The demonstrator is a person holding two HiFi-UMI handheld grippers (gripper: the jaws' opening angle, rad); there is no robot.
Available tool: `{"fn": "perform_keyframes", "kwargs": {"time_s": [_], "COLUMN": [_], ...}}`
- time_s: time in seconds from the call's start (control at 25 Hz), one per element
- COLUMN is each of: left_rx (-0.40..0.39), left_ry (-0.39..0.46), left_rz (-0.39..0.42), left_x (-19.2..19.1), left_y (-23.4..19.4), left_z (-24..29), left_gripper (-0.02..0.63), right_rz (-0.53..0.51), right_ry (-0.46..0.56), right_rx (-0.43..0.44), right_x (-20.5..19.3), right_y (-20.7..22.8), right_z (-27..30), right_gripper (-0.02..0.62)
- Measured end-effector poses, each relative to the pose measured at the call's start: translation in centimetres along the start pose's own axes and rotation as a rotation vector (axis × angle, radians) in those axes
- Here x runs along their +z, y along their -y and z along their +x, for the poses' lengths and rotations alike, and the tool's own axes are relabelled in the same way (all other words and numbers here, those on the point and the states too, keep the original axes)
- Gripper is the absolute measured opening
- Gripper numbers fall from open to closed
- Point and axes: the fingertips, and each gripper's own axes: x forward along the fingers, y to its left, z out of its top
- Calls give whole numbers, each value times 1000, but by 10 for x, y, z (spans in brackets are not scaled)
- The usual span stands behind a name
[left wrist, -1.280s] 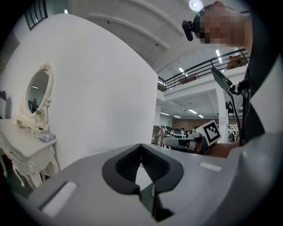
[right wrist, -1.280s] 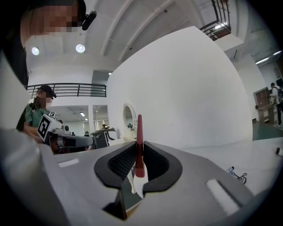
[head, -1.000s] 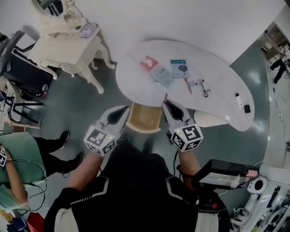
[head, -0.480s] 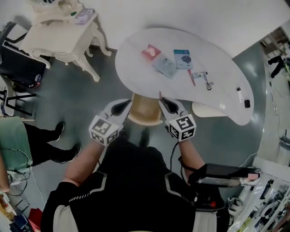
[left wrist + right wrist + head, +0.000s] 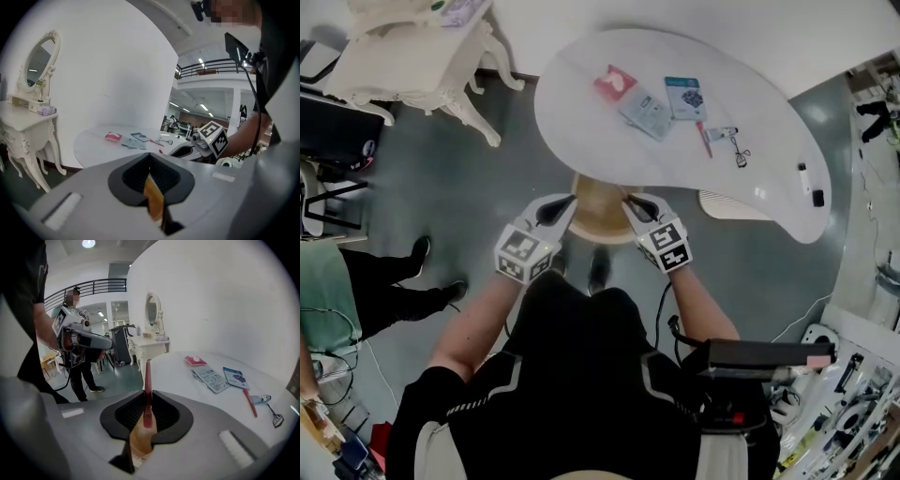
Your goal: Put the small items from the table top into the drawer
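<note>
Looking down, the head view shows the table [image 5: 581, 131] with small items on top: a red packet [image 5: 615, 82], a grey pack [image 5: 647, 114], a blue card [image 5: 684, 94], a pen [image 5: 704, 139], a curler [image 5: 739, 150] and two small pieces near the far right edge, too small to identify. A tan drawer [image 5: 598, 216] stands open below the near table edge. The left gripper [image 5: 565, 202] and right gripper [image 5: 631, 201] sit one at each side of the drawer, tips pointing toward it.

Left gripper view:
- The jaws are pressed together with nothing between them.
- The table and its items lie beyond, well apart from the jaws.
- The right gripper's marker cube shows at the right.

Right gripper view:
- The jaws pinch a thin red stick [image 5: 147, 380].
- The stick stands upright, its tip reaching past the jaws.
- The packet, pack, card, pen and curler lie on the table to the right, untouched.

Status, as a judgement:
- One item, the stick, is off the table and held at the drawer; it is not yet released.
- At least seven items remain on the table.
- No view shows the drawer's inside well enough to tell what it already holds.
- Most of the task appears to be left.
</note>
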Motion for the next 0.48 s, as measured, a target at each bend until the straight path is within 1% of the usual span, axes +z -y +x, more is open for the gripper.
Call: {"fn": "perform_keyframes", "kwargs": {"time_s": [0.24, 0.4, 0.48], "left_rx": [-5, -6, 4], "left_ry": [-38, -70, -81], "left_rz": [-15, -22, -23], "left_x": [-24, -41, -48], "left_y": [-10, -17, -21], "left_z": [8, 14, 16], "left_gripper": [0, 0, 0], "right_rz": [-97, -122, -118], "right_ry": [-100, -178, -227], "right_rx": [66, 104, 114], "right_x": [-25, -46, -58], "right_y": [-10, -16, -17], "right_z": [27, 45, 54], "right_gripper": [54, 54, 54]}}
